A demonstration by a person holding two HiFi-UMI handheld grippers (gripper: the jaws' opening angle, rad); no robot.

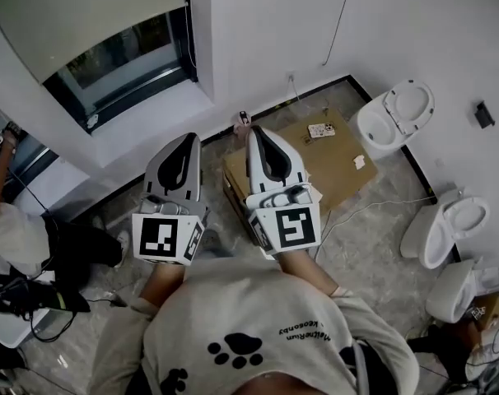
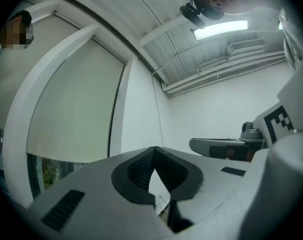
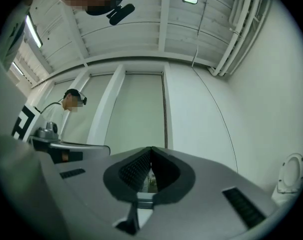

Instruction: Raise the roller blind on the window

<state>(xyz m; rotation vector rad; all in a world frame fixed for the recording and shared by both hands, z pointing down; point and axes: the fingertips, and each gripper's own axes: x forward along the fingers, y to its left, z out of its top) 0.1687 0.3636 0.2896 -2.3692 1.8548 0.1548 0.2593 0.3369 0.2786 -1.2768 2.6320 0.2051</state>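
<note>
The pale roller blind (image 1: 85,19) covers most of the window, with a dark strip of glass (image 1: 122,64) showing below its bottom edge. It also fills the left of the left gripper view as the blind (image 2: 71,109) and the middle of the right gripper view as the blind (image 3: 136,114). A dark pull cord (image 1: 186,23) runs down the window's right side. My left gripper (image 1: 188,138) and right gripper (image 1: 255,132) are held side by side in front of me, below the window sill. Both are shut with nothing between their tips.
A cardboard box (image 1: 332,159) lies on the floor just under the right gripper. Several white toilets, one being the toilet (image 1: 394,118), stand along the right wall. A person (image 1: 11,229) crouches at the left. A thin cable (image 1: 340,19) hangs on the wall.
</note>
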